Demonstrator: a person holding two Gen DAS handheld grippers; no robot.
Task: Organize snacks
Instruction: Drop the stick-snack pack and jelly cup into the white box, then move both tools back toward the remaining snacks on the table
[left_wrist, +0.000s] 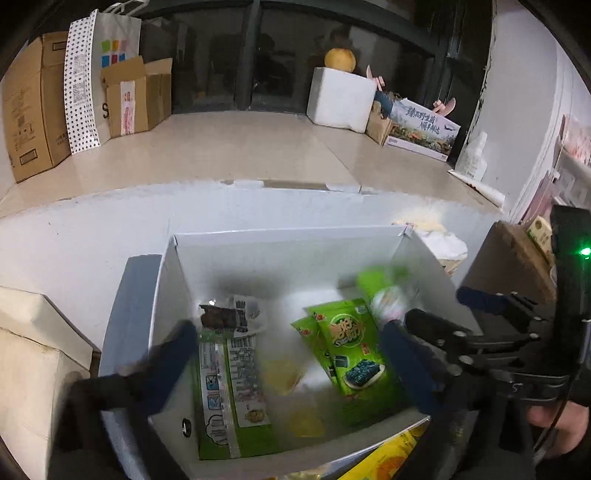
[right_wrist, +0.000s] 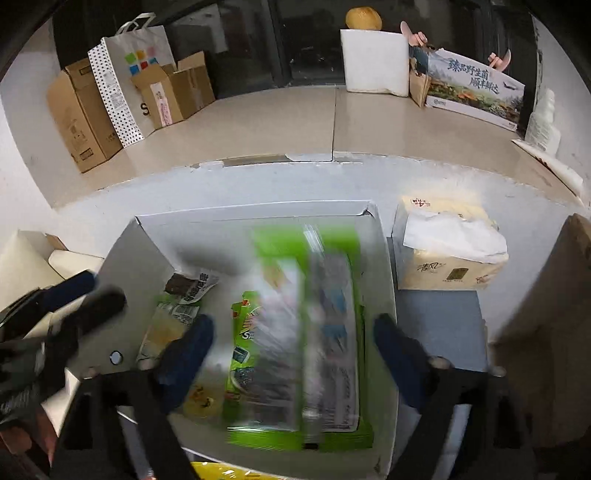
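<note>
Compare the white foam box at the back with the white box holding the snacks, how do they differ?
The foam box is closed, with a round yellow fruit on top; the snack box is open-topped, with green packets inside. The foam box sits on the far ledge; the snack box lies near, below both grippers. Both are white and rectangular.

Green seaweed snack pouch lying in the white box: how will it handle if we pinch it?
The green seaweed pouch looks like thin, glossy film, so it is probably floppy and may slip between pads. It lies flat over another green pouch in the white box, so a push would likely slide both. It looks puffed rather than dense, probably light, with contents that could crush.
</note>
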